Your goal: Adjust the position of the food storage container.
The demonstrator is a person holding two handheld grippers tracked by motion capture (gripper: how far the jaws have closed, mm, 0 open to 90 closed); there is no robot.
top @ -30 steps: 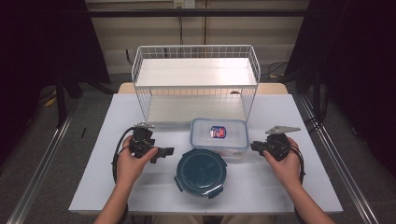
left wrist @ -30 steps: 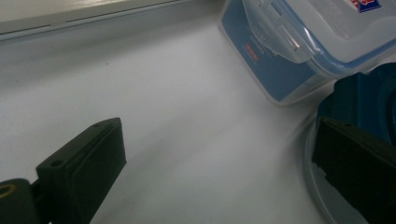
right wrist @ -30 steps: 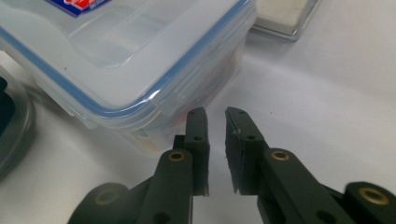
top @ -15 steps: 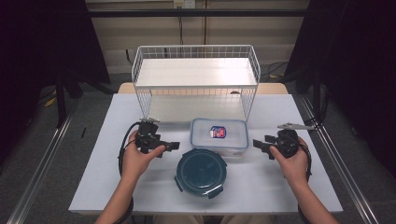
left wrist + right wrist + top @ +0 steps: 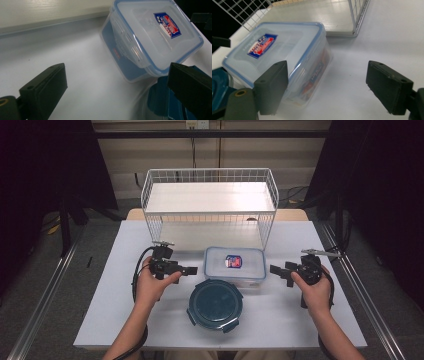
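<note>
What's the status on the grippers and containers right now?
Left gripper open, empty. Right gripper open, empty. Rectangular container lidded between them, round container in front. Nothing blocking.

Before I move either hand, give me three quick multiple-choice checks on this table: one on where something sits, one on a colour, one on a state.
1. Where is the round container relative to the rectangular container?
A. On the person's side of it
B. Inside the wire rack
C. Stacked on top of it

2. What colour is the rectangular container's lid rim?
A. Red
B. Blue
C. Black

3. How do the left tongs and right tongs stand?
A. Both shut on the rectangular container
B. Left shut, right open
C. Both open, holding nothing

Answers:
1. A, the high view shows it nearer the person, in front of the rectangular one.
2. B, both gripper views show a blue rim.
3. C, each gripper view shows wide jaws with bare table between.
</note>
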